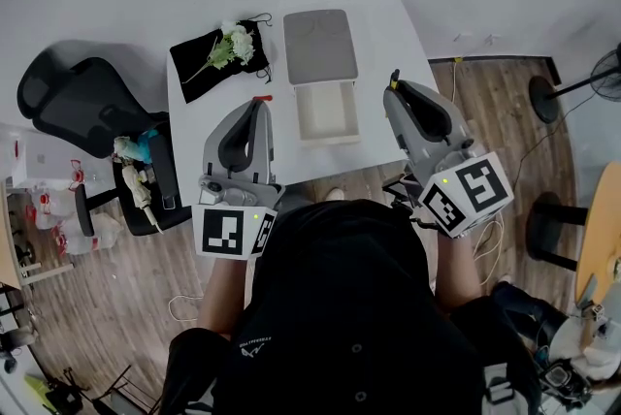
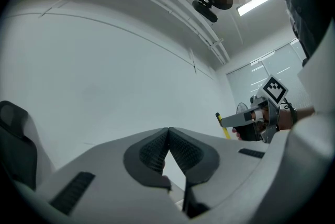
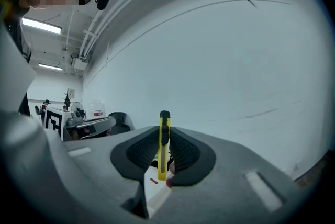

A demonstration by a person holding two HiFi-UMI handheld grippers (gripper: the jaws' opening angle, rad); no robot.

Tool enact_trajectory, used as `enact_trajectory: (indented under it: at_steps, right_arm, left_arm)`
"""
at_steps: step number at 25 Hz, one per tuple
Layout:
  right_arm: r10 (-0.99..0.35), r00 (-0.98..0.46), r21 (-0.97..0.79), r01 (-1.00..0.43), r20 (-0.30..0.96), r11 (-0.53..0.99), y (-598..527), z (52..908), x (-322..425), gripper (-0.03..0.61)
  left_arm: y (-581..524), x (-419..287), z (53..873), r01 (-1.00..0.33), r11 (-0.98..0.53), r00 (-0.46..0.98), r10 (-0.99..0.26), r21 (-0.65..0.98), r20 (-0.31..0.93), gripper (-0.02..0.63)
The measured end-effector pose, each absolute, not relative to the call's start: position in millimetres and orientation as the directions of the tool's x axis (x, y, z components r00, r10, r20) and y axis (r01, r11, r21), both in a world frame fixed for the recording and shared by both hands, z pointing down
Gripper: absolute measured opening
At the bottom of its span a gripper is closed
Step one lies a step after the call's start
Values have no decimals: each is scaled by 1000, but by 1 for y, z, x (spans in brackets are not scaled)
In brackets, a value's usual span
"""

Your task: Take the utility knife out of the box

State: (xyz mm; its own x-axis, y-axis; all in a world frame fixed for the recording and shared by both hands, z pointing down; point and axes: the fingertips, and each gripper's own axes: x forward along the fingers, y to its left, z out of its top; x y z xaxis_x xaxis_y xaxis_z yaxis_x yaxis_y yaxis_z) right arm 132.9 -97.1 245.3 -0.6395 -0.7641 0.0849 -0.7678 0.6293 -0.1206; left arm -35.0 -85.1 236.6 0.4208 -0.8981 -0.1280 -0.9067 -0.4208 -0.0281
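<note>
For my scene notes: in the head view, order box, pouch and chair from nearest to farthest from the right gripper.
1. Box, just left of the right gripper.
2. Pouch, farther left.
3. Chair, leftmost of all.

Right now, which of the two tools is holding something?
The right tool: its jaws are shut on the yellow utility knife. The left tool has its jaws together with nothing between them.
</note>
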Motion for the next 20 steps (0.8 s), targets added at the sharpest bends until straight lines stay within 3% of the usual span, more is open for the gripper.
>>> enact_trajectory:
  at_steps: [20]
  right_arm:
    - [-760,-638,-128,-770,122,625,-100,259,131,63]
  left_arm:
    - [-85,-36,250,-904,-427,427,-899,-24,-99,5]
